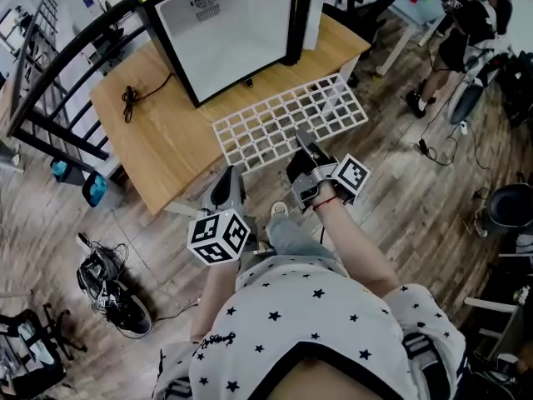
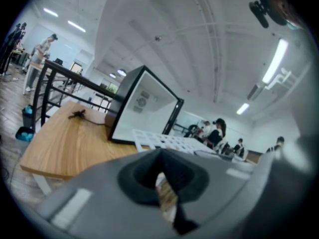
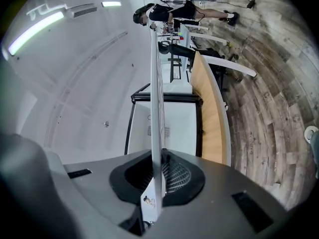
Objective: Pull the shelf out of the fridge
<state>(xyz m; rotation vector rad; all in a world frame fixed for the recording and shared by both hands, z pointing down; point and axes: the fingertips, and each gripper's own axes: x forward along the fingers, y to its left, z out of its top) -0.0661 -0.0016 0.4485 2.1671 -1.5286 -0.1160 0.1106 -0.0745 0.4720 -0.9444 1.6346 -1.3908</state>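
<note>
The white wire shelf [image 1: 291,117] is clear of the fridge [image 1: 229,32]; it lies flat just in front of the open cabinet, over the front edge of the wooden table [image 1: 158,140], its near side jutting past the table towards me; whether it rests on the wood or hangs just above it I cannot tell. My right gripper [image 1: 305,144] is clenched on the shelf's near rim; in the right gripper view the shelf runs edge-on as a thin white strip straight out of the pinched pads (its grid is lost at that angle). My left gripper [image 1: 226,186] sits beside it, short of the shelf, jaws closed together on nothing; in its own view the gripper's body fills the lower half and only a sliver of floor shows through the slit. The head view cuts off the fridge's top; a black cable [image 1: 129,98] lies bunched on the table left of the fridge.
</note>
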